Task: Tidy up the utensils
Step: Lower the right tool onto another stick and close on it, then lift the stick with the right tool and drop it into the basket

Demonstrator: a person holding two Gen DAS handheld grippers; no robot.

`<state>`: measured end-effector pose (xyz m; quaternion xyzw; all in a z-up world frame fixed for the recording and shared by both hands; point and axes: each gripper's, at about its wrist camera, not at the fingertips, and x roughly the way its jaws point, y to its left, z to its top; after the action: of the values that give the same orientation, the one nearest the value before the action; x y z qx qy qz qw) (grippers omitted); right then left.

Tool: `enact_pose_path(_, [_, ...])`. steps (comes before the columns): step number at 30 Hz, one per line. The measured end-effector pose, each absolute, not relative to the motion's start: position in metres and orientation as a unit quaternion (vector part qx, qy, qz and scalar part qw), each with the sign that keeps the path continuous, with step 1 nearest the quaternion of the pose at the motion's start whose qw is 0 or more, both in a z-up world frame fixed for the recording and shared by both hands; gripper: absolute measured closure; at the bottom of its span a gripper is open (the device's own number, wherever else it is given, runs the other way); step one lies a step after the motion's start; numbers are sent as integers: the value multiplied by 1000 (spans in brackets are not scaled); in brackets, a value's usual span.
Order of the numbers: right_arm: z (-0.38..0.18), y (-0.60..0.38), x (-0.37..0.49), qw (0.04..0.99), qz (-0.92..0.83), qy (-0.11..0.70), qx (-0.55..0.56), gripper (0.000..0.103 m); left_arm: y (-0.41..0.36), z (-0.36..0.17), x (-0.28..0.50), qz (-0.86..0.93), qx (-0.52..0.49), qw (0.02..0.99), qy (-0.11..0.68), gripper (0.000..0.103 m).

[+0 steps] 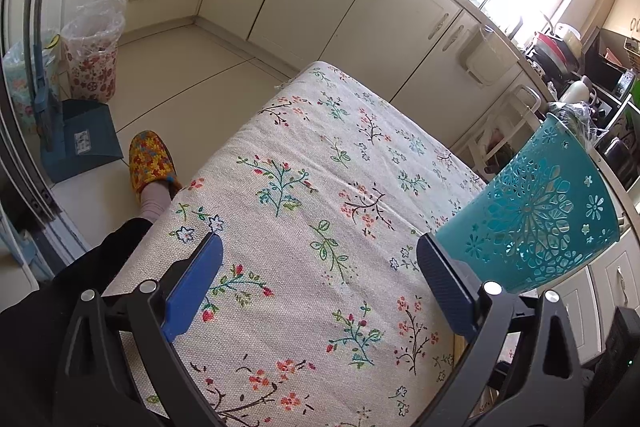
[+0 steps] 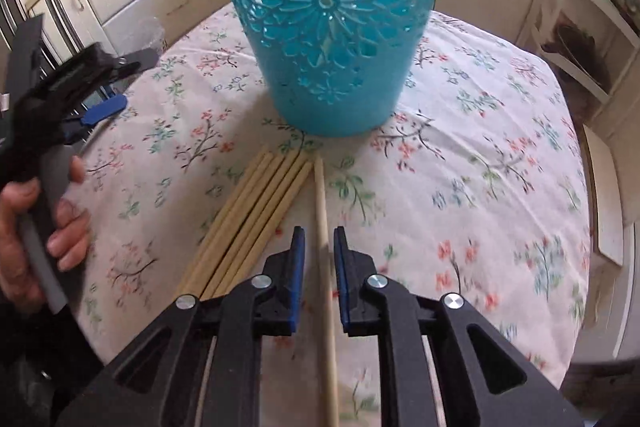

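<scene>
A teal perforated utensil holder (image 2: 328, 23) stands upright on the floral tablecloth (image 2: 480, 155); it also shows at the right of the left wrist view (image 1: 536, 211). Several wooden chopsticks (image 2: 256, 211) lie bundled in front of it. One single chopstick (image 2: 322, 211) lies apart, running between the fingers of my right gripper (image 2: 319, 239). The jaws are narrowly open around it, with small gaps on both sides. My left gripper (image 1: 320, 259) is wide open and empty above the cloth, left of the holder; it shows at the left of the right wrist view (image 2: 100, 113).
The cloth-covered table (image 1: 320, 167) ends at the far and left edges. Kitchen cabinets (image 1: 340, 7) stand behind. A bin (image 1: 92, 55), a dustpan (image 1: 80, 143) and a slippered foot (image 1: 152, 163) are on the floor at left. A shelf unit (image 2: 580, 59) stands right.
</scene>
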<state>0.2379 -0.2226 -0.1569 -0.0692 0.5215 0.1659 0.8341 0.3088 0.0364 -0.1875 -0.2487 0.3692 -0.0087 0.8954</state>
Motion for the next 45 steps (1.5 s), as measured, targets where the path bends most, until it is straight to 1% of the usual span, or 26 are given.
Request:
enact_pose_path(2, [-157,-219,243,840,170,508,-86,88,36,-188,309,-10,-250,895,369,9])
enact_pose_path(3, [-157,-219,245,841,165,507,-88,91,36,-188,309,-10,-251,895,368,9])
enact_pose_path(4, [-158,-220,246,844,152,508,-86,97,36,-188,309,-10,-251,895,368,9])
enact_pose_path(5, [-159,-225,247,847,131,511,-70,97,37,-188,309,-10,-251,895,369,9])
enact_pose_path(9, [-162,-259,241,849,68,520,63,97,36,-188,309,-11,-252,895,368,9])
enact_pose_path(10, [-163,-262,239,849,67,518,78,97,36,-188,309,-11,-251,895,368,9])
enact_pose_path(11, [-163,-262,237,850,68,516,76,97,36,-188,309,-11,-251,895,369,9])
enact_pose_path(15, [-162,-247,242,852,80,517,-9,97,36,-188,310,-10,-247,896,370,9])
enact_pose_path(17, [-165,-243,243,853,85,515,-8,97,36,-188,310,-10,-246,896,370,9])
enact_pose_path(19, [-163,-255,241,856,86,508,32,97,36,-188,310,-10,-245,896,371,9])
enact_pose_path(22, [-133,-285,227,875,102,456,128,97,36,-188,311,-11,-242,896,372,9])
enact_pose_path(24, [-101,-301,219,891,125,397,179,97,35,-188,311,-11,-240,896,373,9])
enact_pose_path(29, [-17,-312,221,923,166,260,230,97,35,-188,311,-12,-241,896,373,8])
enact_pose_path(32, [19,-302,240,934,182,177,250,97,34,-188,311,-11,-240,896,373,8])
enact_pose_path(34, [32,-290,261,942,179,141,248,97,34,-188,311,-12,-240,896,373,8])
enact_pose_path(36, [38,-280,281,950,168,117,236,97,34,-188,311,-13,-241,896,373,8])
enact_pose_path(39, [29,-266,305,962,137,94,215,97,34,-188,310,-14,-242,896,372,8])
enact_pose_path(41, [16,-263,314,967,115,96,207,97,34,-188,310,-14,-242,896,372,8])
enact_pose_path(45, [-14,-262,317,968,101,125,192,96,34,-188,310,-15,-242,896,372,8])
